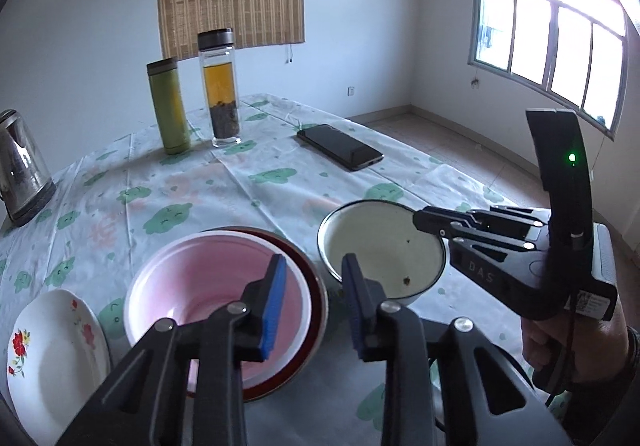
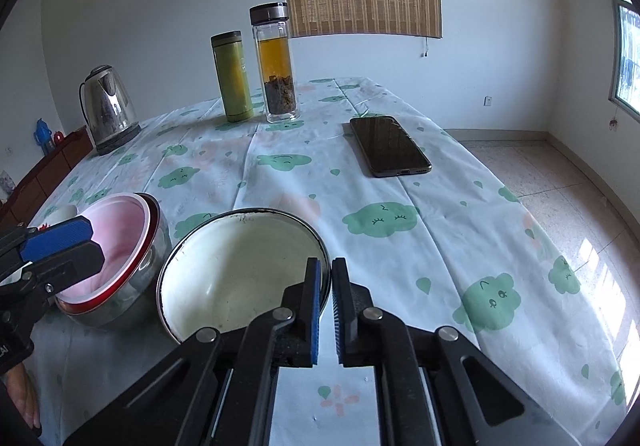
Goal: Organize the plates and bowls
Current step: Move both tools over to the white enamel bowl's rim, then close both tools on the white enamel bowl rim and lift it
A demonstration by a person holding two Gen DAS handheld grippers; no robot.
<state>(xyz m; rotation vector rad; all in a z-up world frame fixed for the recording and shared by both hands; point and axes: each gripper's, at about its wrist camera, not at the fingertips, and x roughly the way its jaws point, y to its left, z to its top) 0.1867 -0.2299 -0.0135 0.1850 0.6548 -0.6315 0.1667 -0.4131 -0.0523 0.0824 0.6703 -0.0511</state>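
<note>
A pink bowl (image 1: 208, 278) is nested in a red-rimmed steel bowl (image 1: 316, 298) near the table's front. My left gripper (image 1: 316, 286) stands open astride their right rim, one blue pad inside the pink bowl and the other outside the steel one, neither touching. Just to the right sits a white enamel bowl (image 2: 240, 266) with a dark rim. My right gripper (image 2: 326, 306) is shut on its near right rim, and it shows in the left wrist view too (image 1: 428, 224). A white flowered plate (image 1: 52, 358) lies at the far left.
At the back of the cloud-print tablecloth (image 2: 400, 246) stand a steel kettle (image 2: 108, 106), a green flask (image 2: 234, 76) and a glass tea bottle (image 2: 276, 64). A black phone (image 2: 390, 146) lies mid-right. The table's edge drops to the tiled floor on the right.
</note>
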